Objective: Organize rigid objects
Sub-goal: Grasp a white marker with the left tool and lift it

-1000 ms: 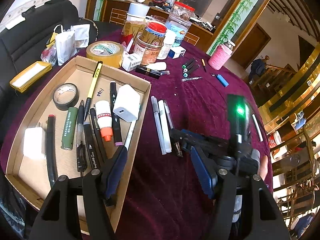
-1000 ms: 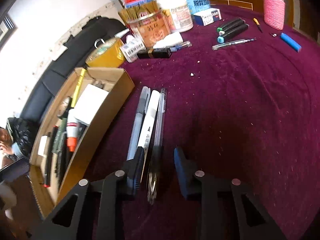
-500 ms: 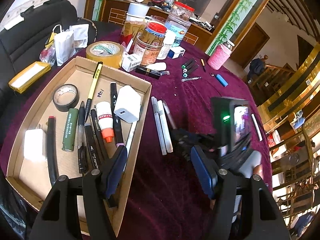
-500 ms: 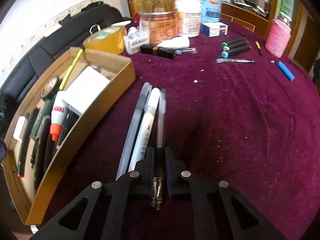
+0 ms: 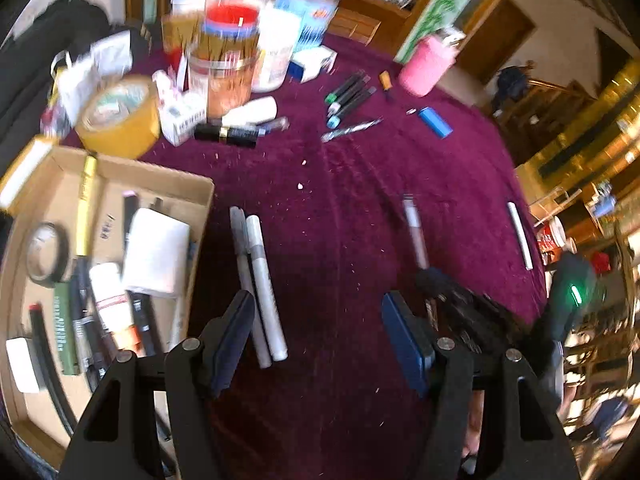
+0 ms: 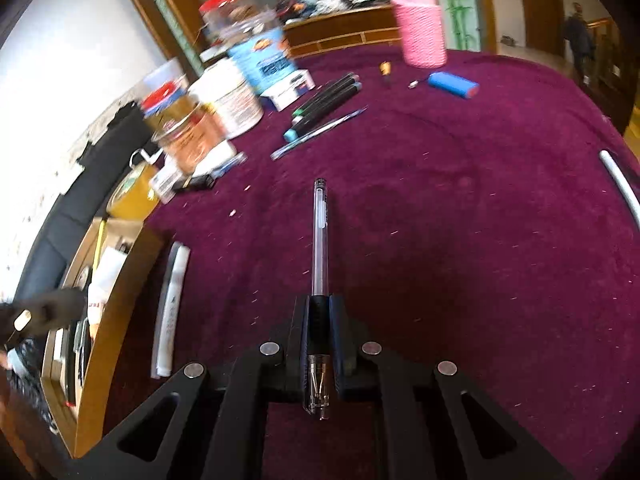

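The right gripper [image 6: 320, 324] has its fingers clamped on a slim clear-barrelled pen [image 6: 321, 236] at its black grip section; the long axis runs straight ahead between the fingers, cap end pointing away, over the plush maroon cloth of the desk [image 6: 480, 260]. The left gripper [image 5: 320, 320] has its fingers spread wide with nothing between them; two grey-and-white markers [image 5: 258, 280] lie just beside its left finger, and a shallow cardboard tray [image 5: 200, 216] crowded with pens, tape and a white block sits farther left
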{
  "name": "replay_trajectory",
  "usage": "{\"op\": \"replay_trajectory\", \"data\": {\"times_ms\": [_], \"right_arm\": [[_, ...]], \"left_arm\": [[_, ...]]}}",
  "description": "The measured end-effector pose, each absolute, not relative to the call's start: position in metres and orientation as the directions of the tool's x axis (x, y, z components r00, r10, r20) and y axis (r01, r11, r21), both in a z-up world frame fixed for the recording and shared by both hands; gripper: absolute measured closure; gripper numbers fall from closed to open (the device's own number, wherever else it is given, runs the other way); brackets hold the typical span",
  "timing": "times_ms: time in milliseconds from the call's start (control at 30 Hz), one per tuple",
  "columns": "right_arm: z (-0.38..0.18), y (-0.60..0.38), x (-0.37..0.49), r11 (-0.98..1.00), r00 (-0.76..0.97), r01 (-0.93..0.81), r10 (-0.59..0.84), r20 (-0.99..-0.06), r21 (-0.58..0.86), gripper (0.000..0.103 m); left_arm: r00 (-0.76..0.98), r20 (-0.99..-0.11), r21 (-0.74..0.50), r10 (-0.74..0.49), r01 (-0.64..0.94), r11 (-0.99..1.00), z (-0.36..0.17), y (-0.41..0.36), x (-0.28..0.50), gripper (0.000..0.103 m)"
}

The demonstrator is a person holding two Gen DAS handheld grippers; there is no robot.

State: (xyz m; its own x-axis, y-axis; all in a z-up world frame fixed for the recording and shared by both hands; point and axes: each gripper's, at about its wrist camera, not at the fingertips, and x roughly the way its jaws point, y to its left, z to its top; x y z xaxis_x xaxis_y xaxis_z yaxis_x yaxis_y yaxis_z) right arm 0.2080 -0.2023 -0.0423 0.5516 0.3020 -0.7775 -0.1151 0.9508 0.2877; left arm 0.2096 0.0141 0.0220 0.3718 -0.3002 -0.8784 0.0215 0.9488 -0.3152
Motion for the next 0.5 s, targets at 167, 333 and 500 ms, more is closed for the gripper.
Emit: {"op": "replay_trajectory", "data": {"times_ms": [167,333,500], "right_arm": [[-0.04,-0.204,0.209,0.953,0.549,-0.113,0.297,-0.781,0.283,0.094],[-0.038,-0.196,0.208,0.958,0.548,-0.132,0.284,-0.787,0.254,0.094],[-0.039,-0.201,0.206,0.957,0.55,-0.119,0.287,-0.785,0.266,0.094]], "left_arm": [[0.326,-0.907,-0.278,-0.265,0.006,0.96,-0.007,0.005,0.229,0.038],[0.295,-0.923,-0.275,-0.249,-0.051,0.96,-0.031,0.005,0.234,0.05],[0.274,-0.934,-0.252,-0.23,-0.048,0.967,-0.041,-0.001,0.241,0.061]]}}
